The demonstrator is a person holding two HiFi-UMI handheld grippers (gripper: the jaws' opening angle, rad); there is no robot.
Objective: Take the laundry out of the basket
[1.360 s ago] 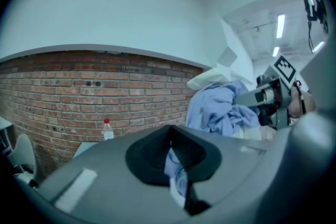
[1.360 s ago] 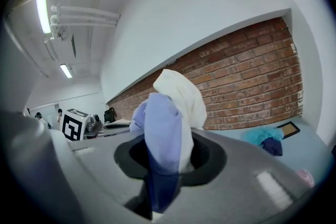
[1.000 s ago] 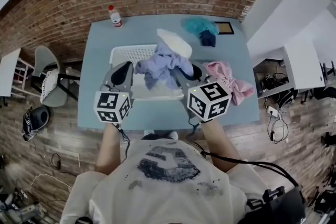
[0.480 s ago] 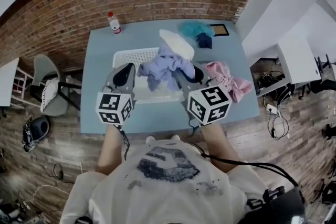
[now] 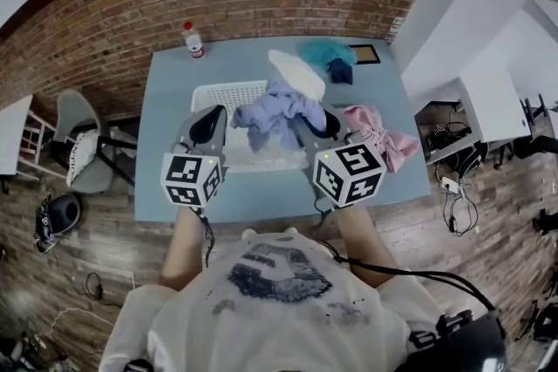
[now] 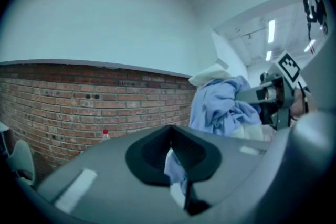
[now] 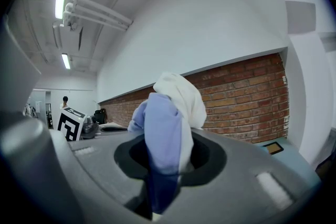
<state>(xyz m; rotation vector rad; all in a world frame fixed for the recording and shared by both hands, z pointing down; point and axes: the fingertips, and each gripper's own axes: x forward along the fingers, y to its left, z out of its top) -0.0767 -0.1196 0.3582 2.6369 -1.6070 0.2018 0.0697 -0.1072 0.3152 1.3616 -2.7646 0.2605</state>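
Note:
A lavender garment (image 5: 277,111) hangs bunched above the white slatted basket (image 5: 228,91), stretched between both grippers. My left gripper (image 5: 212,114) is shut on a corner of it, and a strip of the lavender cloth (image 6: 176,168) shows in its jaws. At the garment's other side my right gripper (image 5: 316,121) is shut on a thick fold of lavender cloth (image 7: 163,139) together with a white cloth (image 7: 185,93). That white cloth (image 5: 296,71) sticks up behind the garment. In the left gripper view the lavender bundle (image 6: 223,105) hangs beside the right gripper.
The basket stands on a blue-grey table (image 5: 166,126) before a brick wall. A pink garment (image 5: 377,131) lies right of the basket, with teal (image 5: 327,50) and dark (image 5: 342,73) clothes and a small frame (image 5: 370,54) at the back right. A red-capped bottle (image 5: 193,40) stands back left.
The head view has shifted a little. Both grippers keep their hold on the lavender garment above the basket, in nearly the same place.

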